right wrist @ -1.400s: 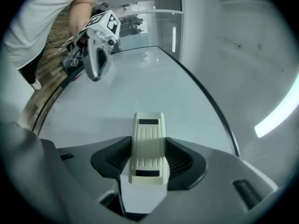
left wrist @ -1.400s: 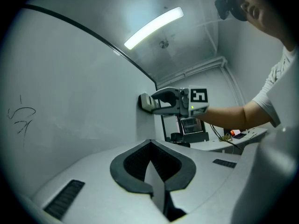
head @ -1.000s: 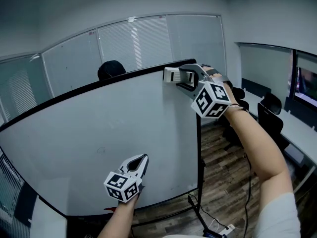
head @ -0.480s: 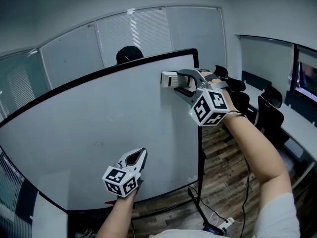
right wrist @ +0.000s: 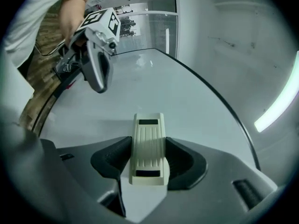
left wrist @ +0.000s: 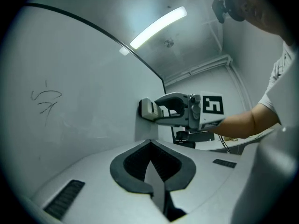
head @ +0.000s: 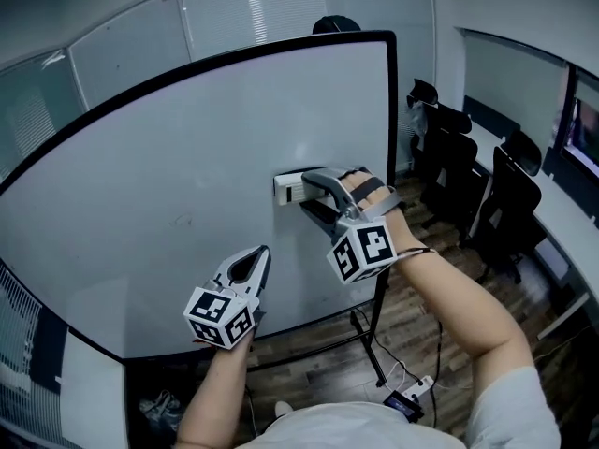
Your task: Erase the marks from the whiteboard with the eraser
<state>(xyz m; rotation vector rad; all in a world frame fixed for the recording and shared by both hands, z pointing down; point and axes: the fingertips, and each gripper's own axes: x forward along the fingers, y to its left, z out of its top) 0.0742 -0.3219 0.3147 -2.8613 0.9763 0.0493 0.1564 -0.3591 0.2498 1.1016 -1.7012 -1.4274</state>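
Office room; white black-framed whiteboard (head: pixel 140 157): right claw (head: pixel 307 197), clamped on cream plastic eraser (head: pixel 287 188), is sweeping down from top-right corner to mid right edge. Faint scribble (head: pixel 178 221) is remaining uncleared. Left claw (head: pixel 253 260) is idling closed, empty.

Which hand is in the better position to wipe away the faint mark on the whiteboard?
The right, probably. The right tool holds the eraser against the whiteboard, and the mark lies to its left. The left tool is shut and empty, lower down.
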